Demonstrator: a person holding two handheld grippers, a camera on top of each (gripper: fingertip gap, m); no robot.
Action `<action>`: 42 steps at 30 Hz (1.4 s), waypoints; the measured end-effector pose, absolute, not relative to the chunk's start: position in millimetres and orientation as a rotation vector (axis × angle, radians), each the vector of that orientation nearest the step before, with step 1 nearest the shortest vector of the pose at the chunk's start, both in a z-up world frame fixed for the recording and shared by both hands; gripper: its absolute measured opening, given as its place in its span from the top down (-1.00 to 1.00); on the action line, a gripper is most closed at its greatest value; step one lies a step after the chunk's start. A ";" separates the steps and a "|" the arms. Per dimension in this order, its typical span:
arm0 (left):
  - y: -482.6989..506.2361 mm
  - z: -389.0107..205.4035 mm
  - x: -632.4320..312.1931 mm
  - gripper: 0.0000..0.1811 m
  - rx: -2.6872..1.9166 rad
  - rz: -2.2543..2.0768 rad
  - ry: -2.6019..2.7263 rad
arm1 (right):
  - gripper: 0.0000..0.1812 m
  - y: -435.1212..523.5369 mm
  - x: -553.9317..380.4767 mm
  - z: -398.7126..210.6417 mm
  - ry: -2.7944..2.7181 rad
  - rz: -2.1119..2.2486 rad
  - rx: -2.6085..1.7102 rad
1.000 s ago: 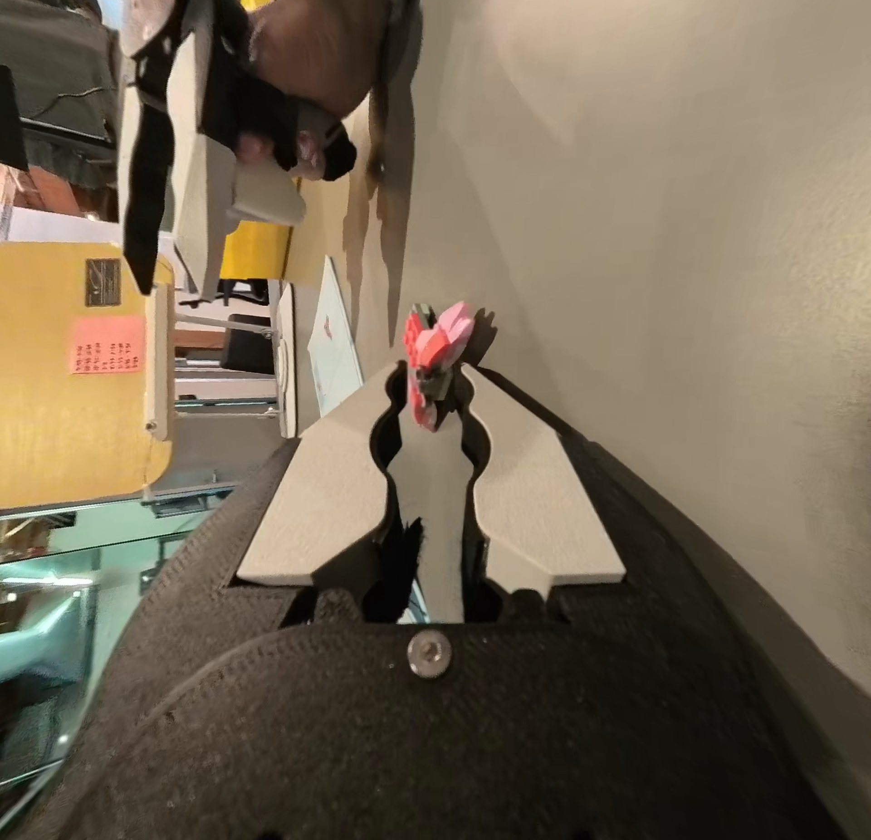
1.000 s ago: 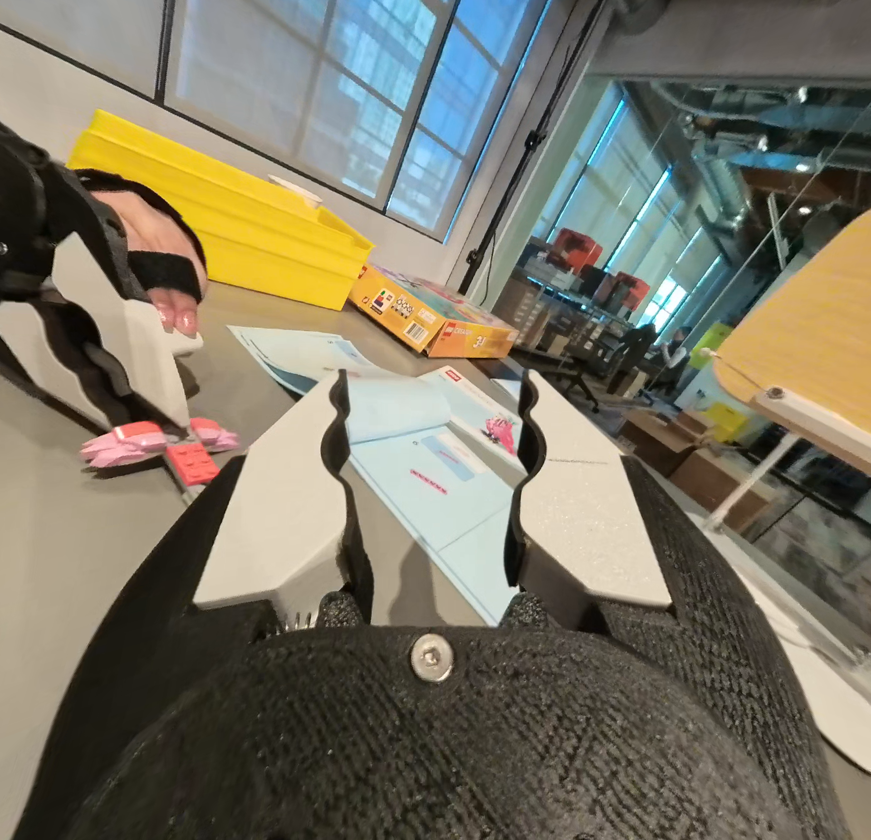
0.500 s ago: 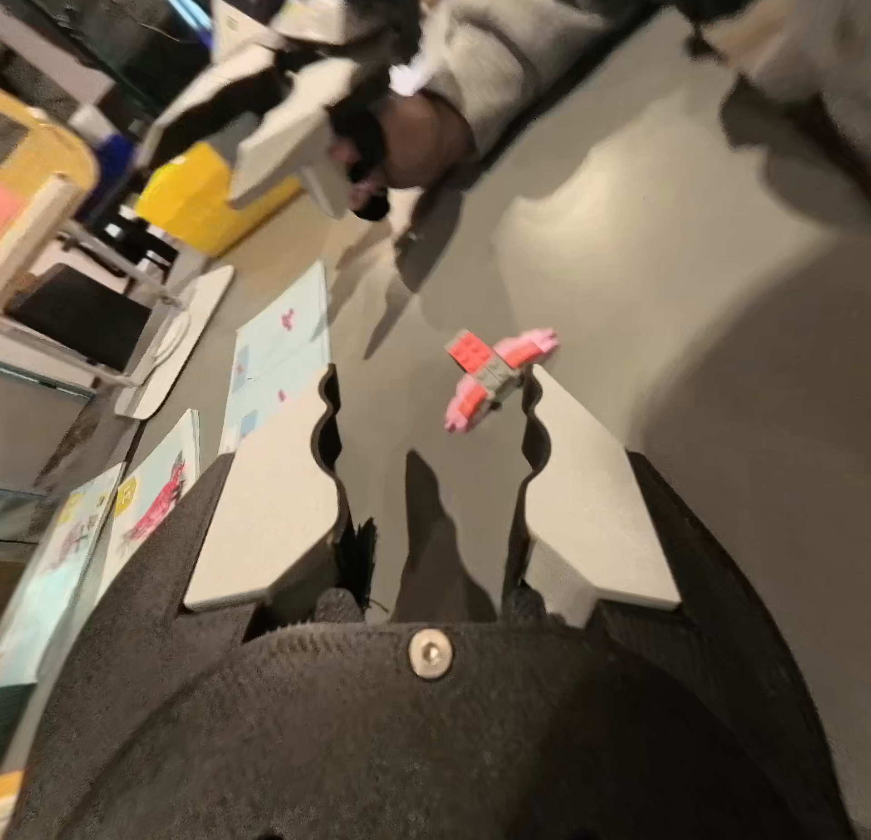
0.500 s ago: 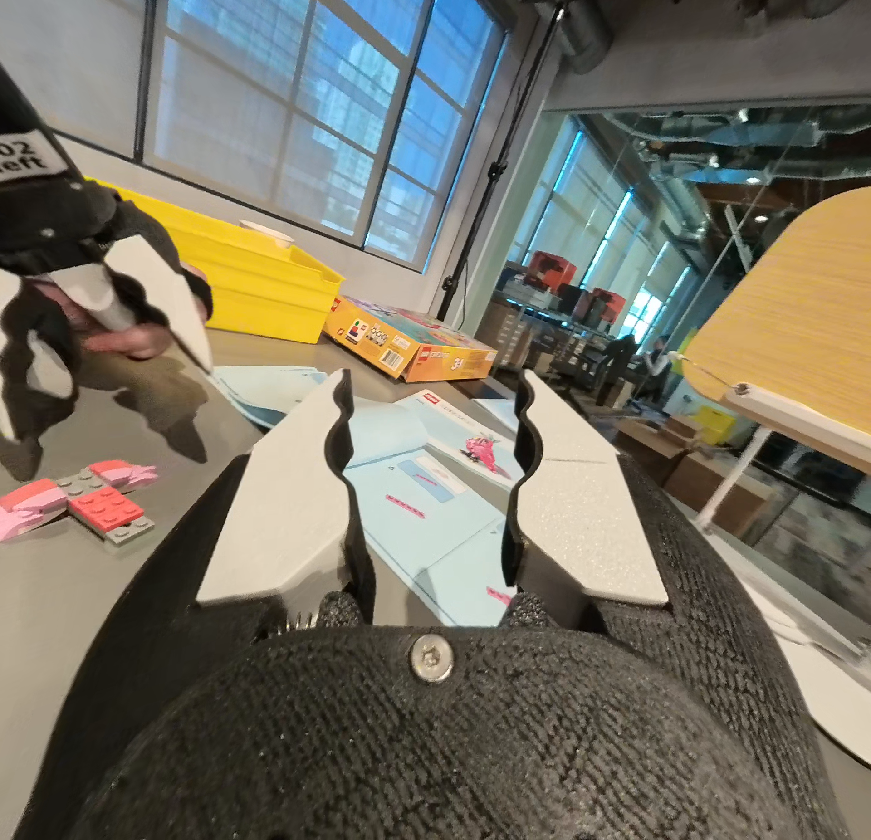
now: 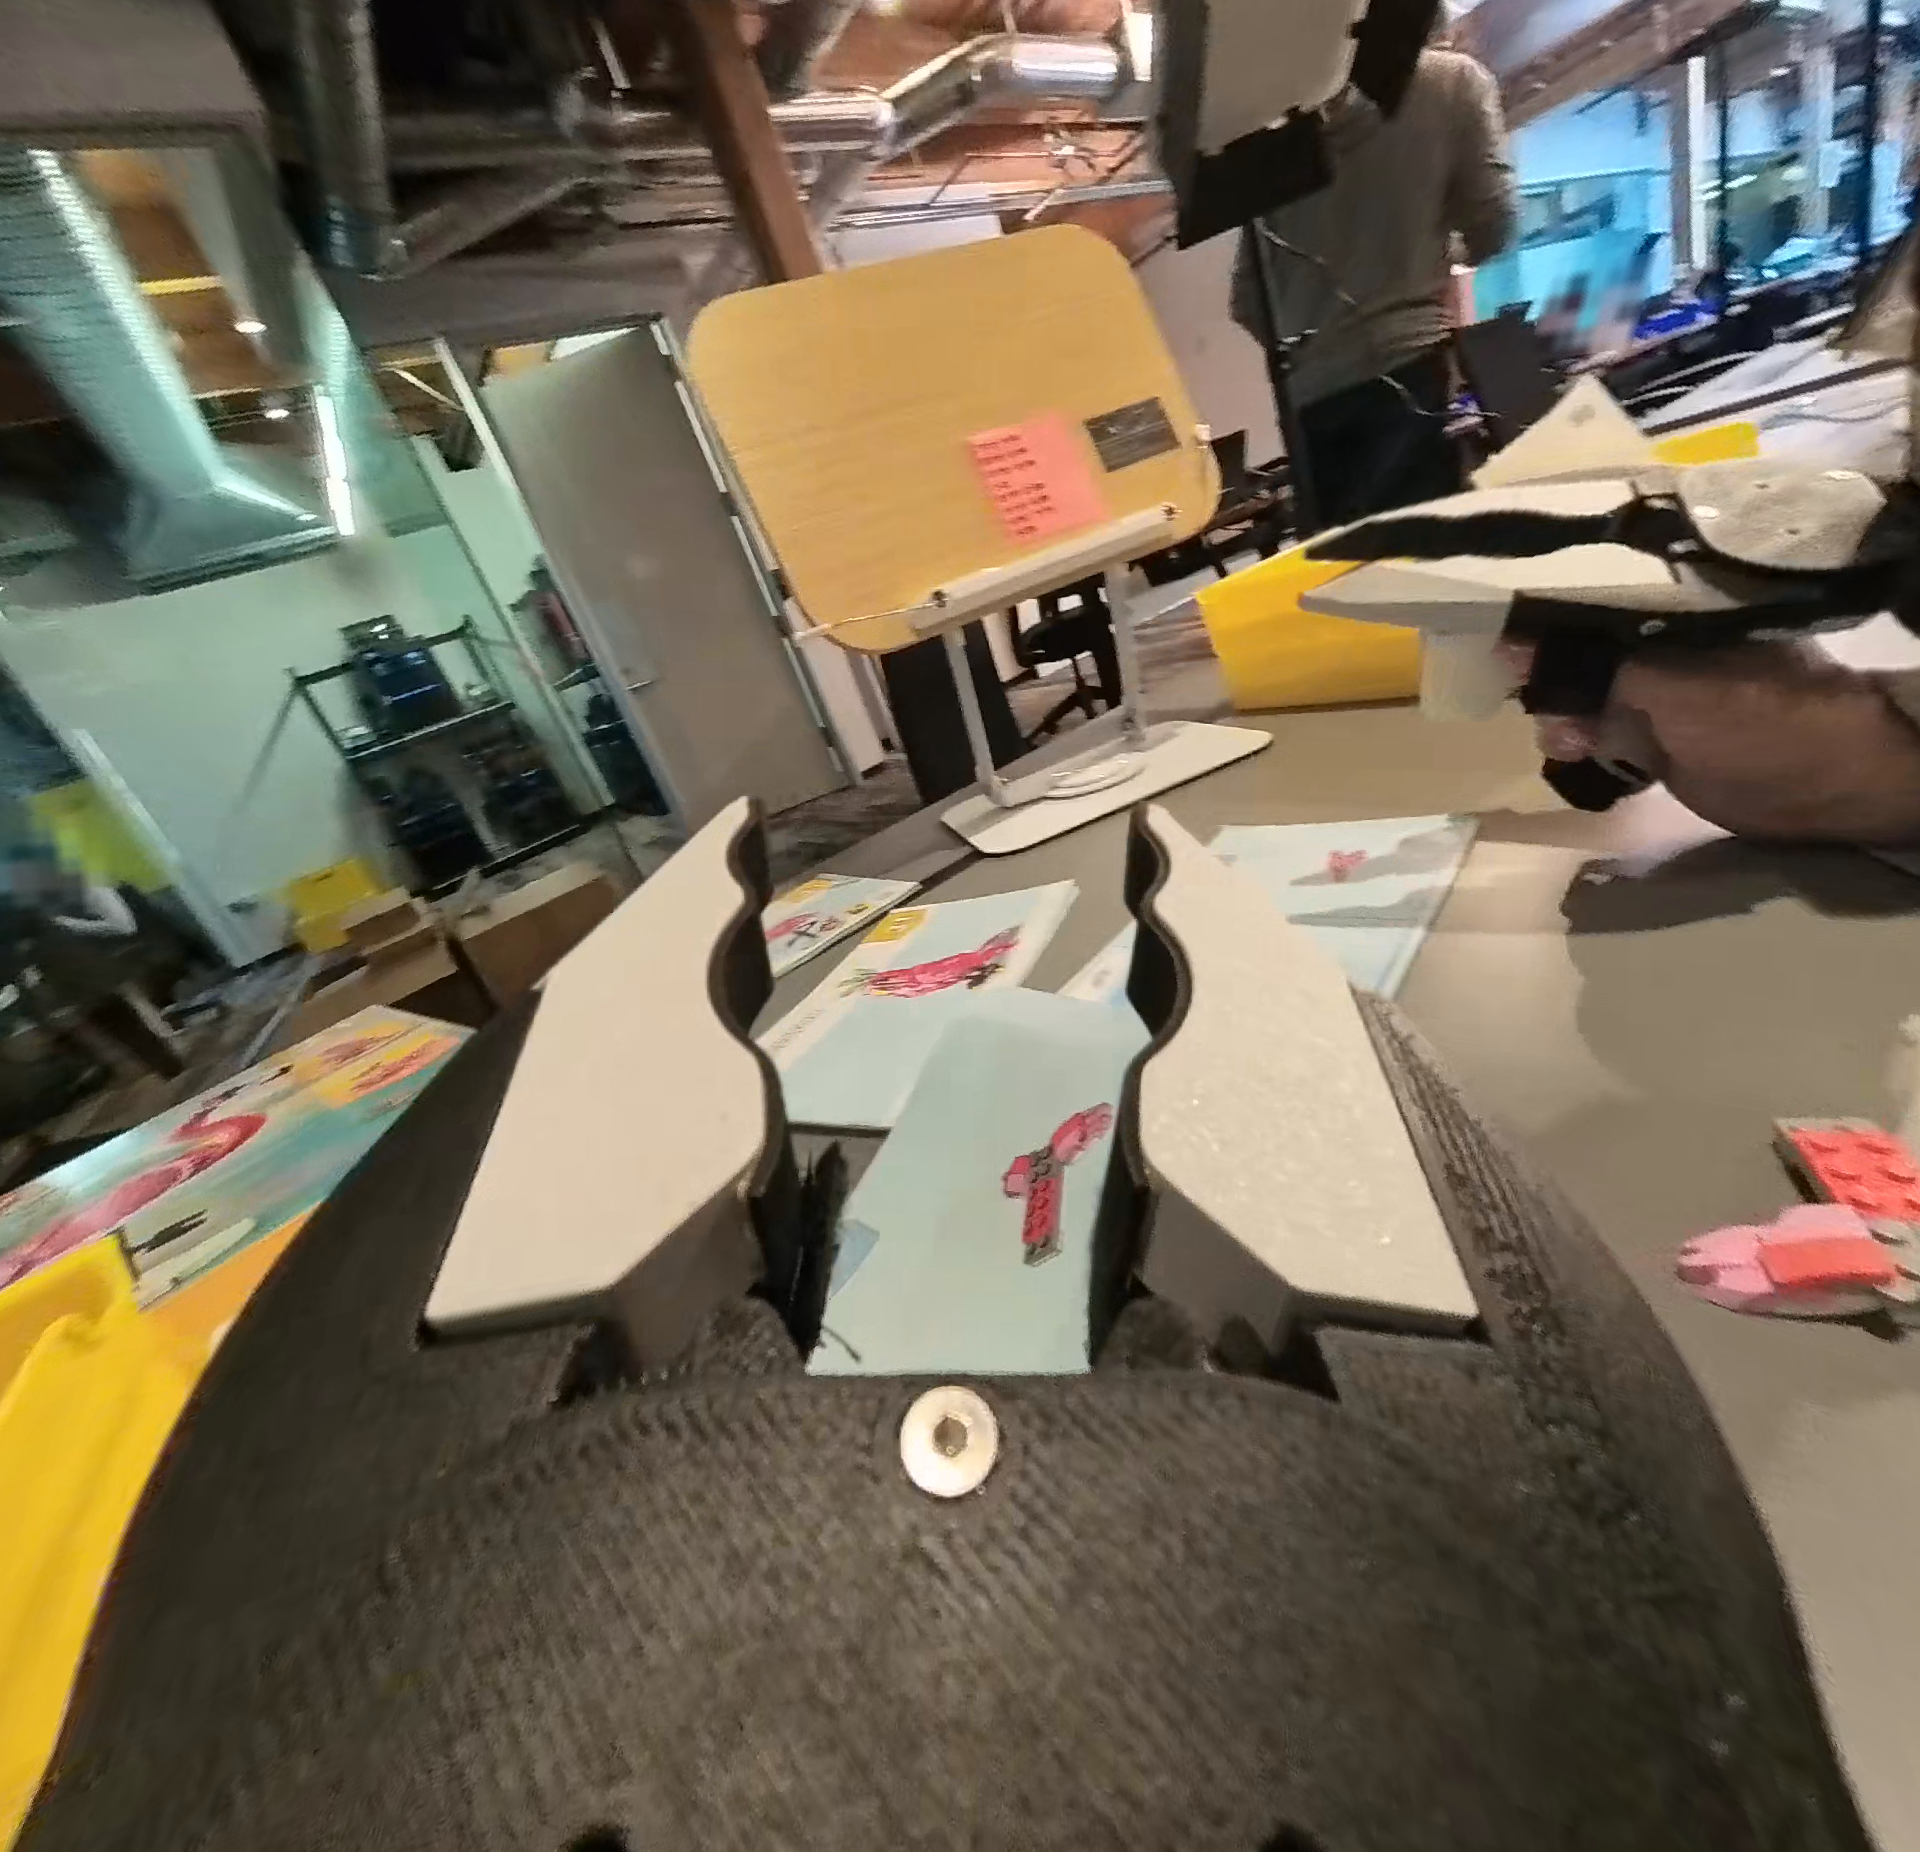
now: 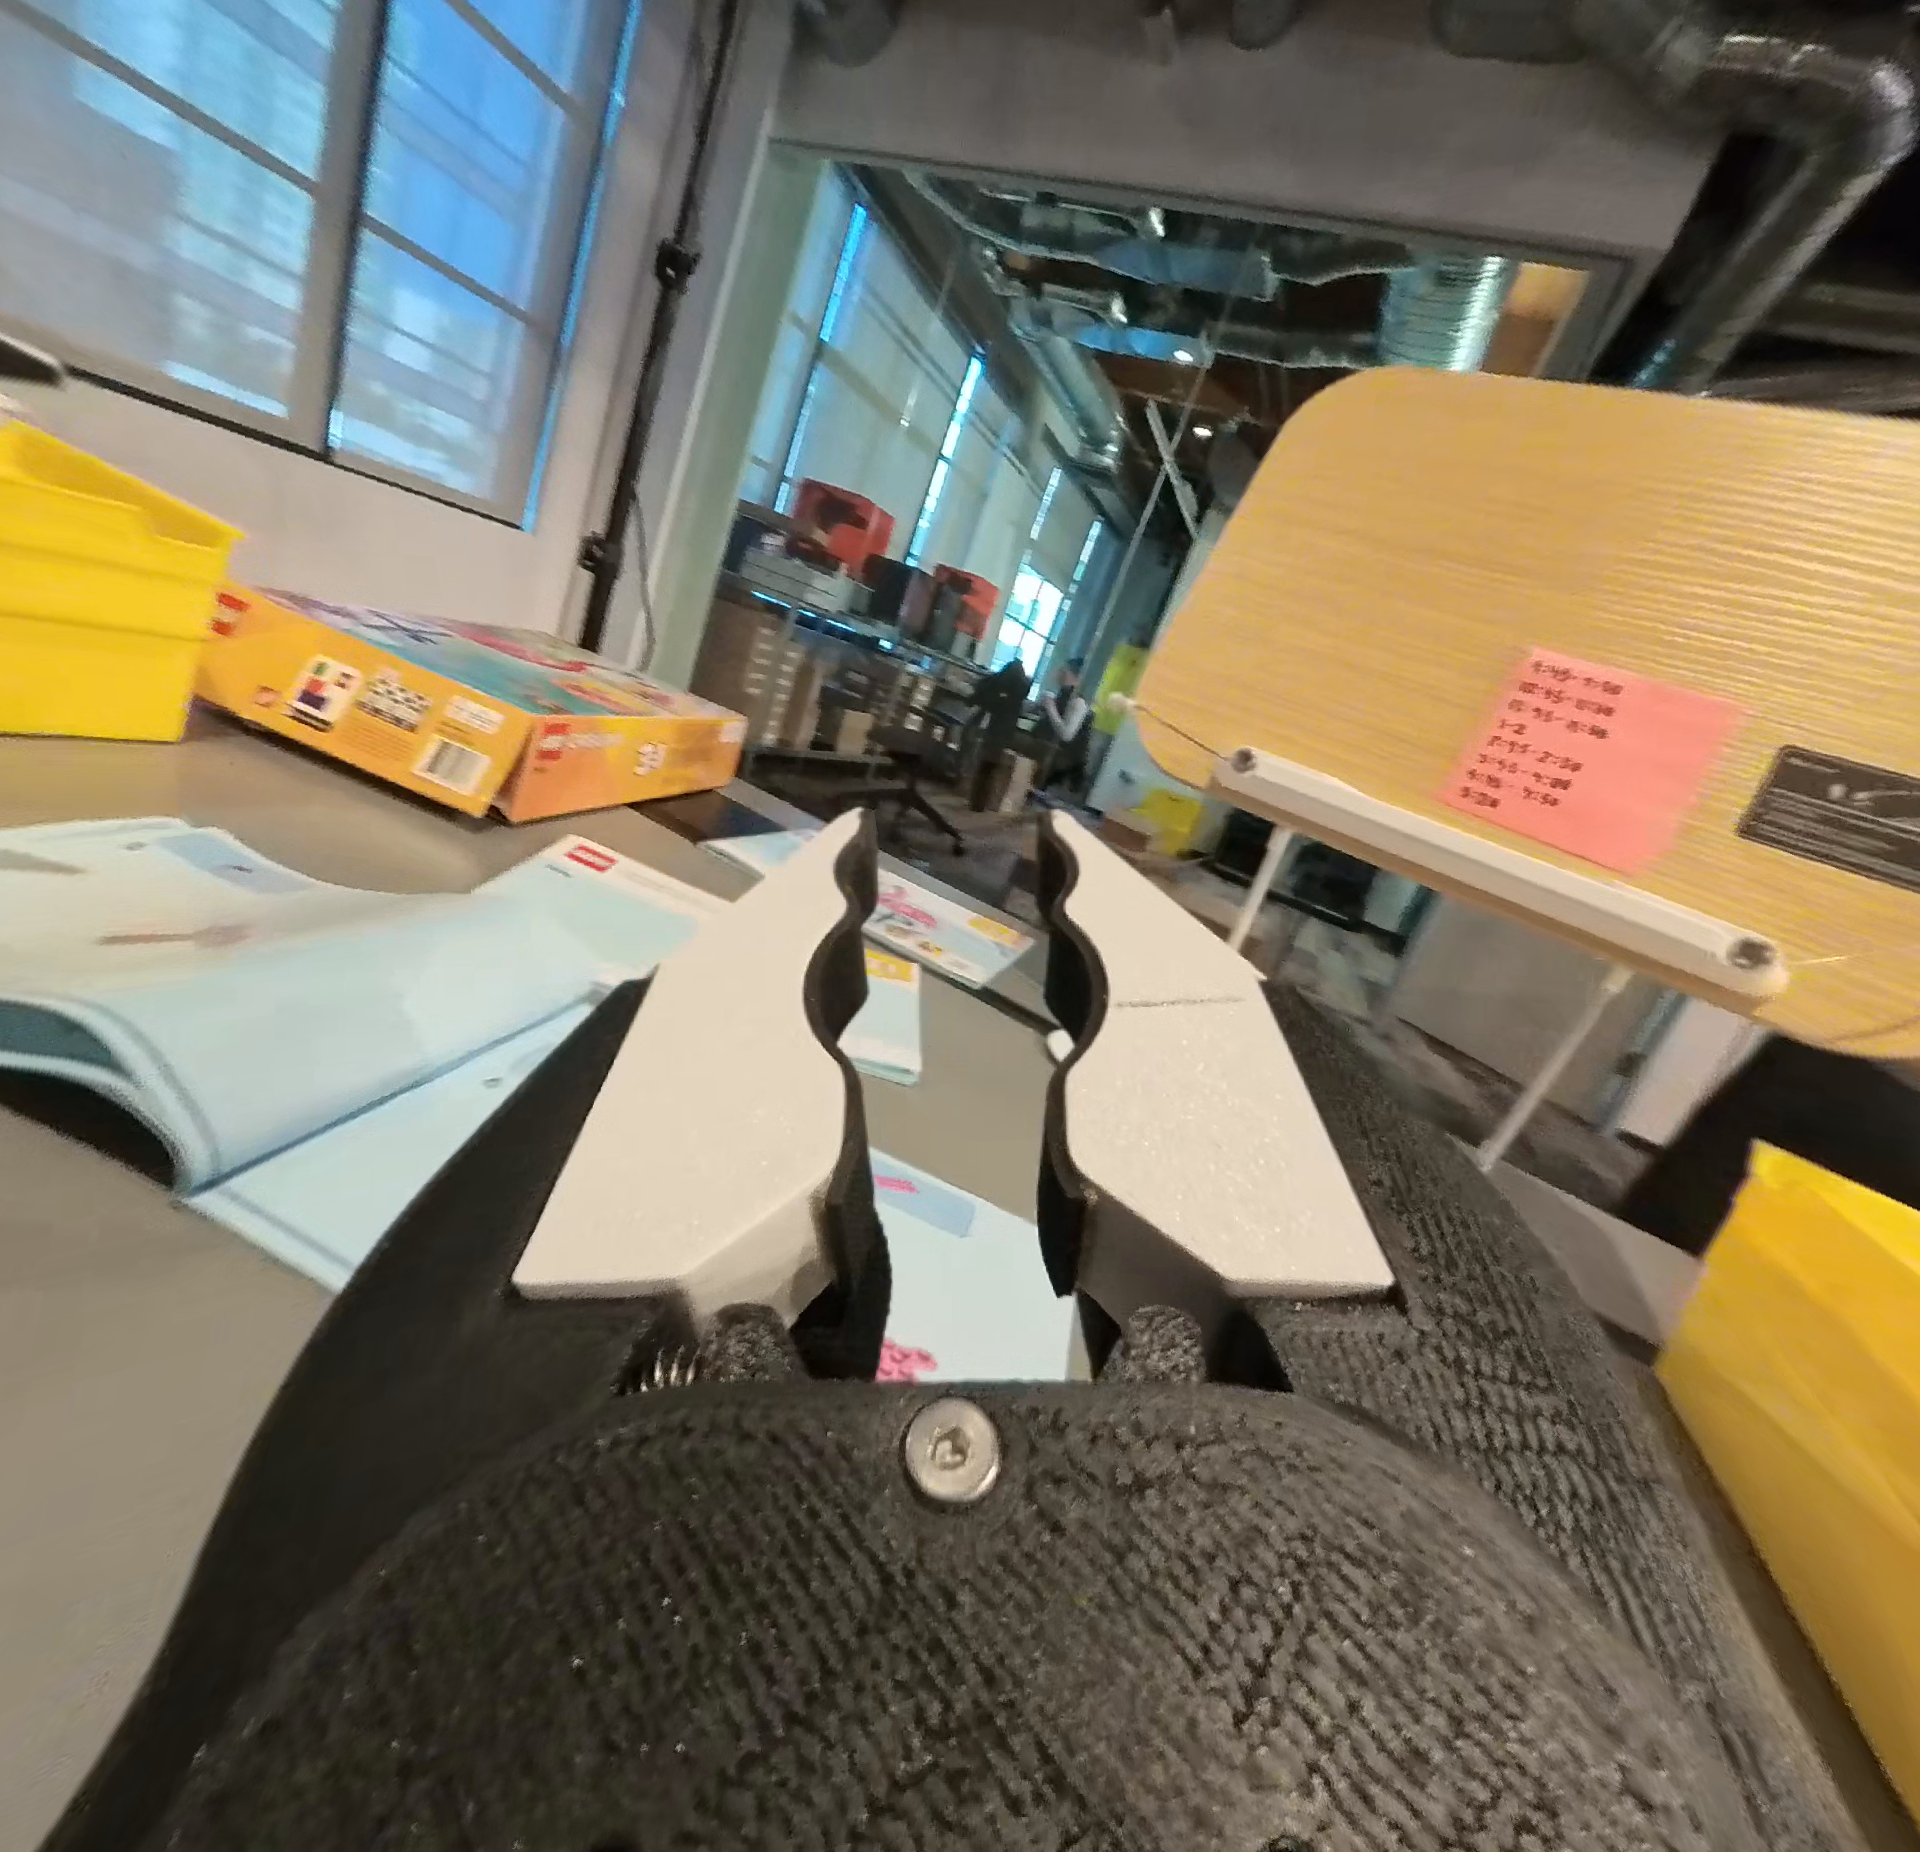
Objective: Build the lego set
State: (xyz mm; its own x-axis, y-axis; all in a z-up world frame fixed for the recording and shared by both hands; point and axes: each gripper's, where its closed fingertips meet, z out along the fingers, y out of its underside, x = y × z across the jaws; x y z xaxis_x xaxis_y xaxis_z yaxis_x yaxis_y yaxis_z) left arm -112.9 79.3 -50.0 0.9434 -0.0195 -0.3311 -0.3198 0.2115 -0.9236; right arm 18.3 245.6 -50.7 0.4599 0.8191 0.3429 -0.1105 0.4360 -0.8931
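Observation:
The pink and red lego build (image 5: pixel 1808 1272) lies on the grey table (image 5: pixel 1662 1023) at the right edge of the left wrist view, with its red plate on grey (image 5: pixel 1860 1179) just behind. My left gripper (image 5: pixel 943 846) is open and empty, to the left of the build, above an open light-blue instruction booklet (image 5: pixel 977 1179). My right gripper (image 6: pixel 954 846) is open with a narrow gap and empty, over the same booklets (image 6: pixel 312 971). It also shows in the left wrist view (image 5: pixel 1558 576), held by a hand (image 5: pixel 1766 753) above the table.
A wooden book stand (image 5: pixel 935 431) stands at the table's far edge; it also shows in the right wrist view (image 6: pixel 1558 659). An orange lego box (image 6: pixel 468 722) and stacked yellow bins (image 6: pixel 94 639) sit at the left. Another yellow bin (image 6: pixel 1818 1387) is at the right. A person (image 5: pixel 1371 244) stands behind.
My left gripper was shut on the lego build, opened and left it on the table, then swung away over the booklets. My right gripper turned right and its jaws narrowed.

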 end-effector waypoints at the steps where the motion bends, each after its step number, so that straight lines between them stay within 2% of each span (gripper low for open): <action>1: 79.1 -48.9 -117.3 0.26 -1.346 0.222 0.276 | 0.72 247.1 15.7 -50.4 -0.901 0.655 -0.937; 4: 78.5 -47.3 -129.5 0.32 -1.344 0.228 0.215 | 0.82 252.8 14.0 -50.1 -0.872 0.552 -0.952; 8: 79.6 -50.3 -138.5 0.45 -1.361 0.216 0.170 | 0.83 260.3 23.9 -51.6 -0.819 0.457 -1.002; 15: 82.1 -56.1 -138.4 0.46 -1.389 0.221 0.177 | 1.00 259.6 38.3 -55.2 -0.777 0.473 -1.065; 25: 80.8 -60.7 -122.2 0.99 -1.402 0.187 0.277 | 1.00 229.1 10.7 -57.3 -0.936 0.648 -0.962; 36: 80.8 -65.7 -95.7 1.00 -1.409 0.145 0.407 | 1.00 181.5 13.6 -65.1 -1.239 0.801 -0.744; 42: 84.6 -77.7 -69.4 1.00 -1.444 0.105 0.544 | 1.00 86.2 34.6 -136.4 -2.028 1.313 -0.720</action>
State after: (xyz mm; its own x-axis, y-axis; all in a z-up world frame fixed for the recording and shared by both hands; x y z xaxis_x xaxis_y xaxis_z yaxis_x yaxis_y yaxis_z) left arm -69.4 84.6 -77.7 0.8749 -0.2522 -0.4135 -0.3883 0.1449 -0.9101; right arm 34.6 86.2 -136.4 -0.6655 0.7196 0.1983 0.1132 0.3600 -0.9261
